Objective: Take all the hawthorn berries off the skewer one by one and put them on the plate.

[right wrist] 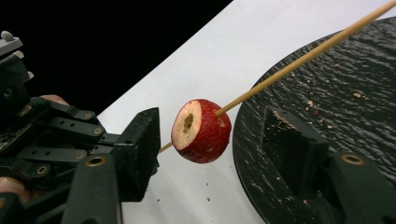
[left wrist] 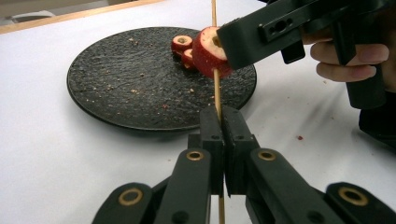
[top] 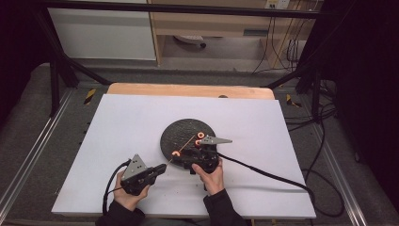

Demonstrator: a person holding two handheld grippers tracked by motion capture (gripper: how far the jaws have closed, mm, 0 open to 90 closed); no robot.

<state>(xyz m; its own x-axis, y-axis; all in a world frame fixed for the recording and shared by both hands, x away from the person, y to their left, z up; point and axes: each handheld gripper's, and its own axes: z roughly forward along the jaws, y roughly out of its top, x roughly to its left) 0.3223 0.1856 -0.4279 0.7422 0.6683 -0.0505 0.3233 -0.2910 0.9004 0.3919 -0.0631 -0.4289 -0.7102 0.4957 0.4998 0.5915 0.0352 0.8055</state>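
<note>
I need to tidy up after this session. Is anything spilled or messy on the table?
Yes: small red and pale crumbs are scattered over the round black textured plate, and a few red specks lie on the white table cover beside it, probably shed by the cut red fruit pieces.

The table (top: 141, 122) has a white top and a strip of bare wood along its far edge, at the upper middle of the frame. A round black plate (top: 181, 134) lies directly on it, a little right of centre, with small red crumbs around it.
</note>
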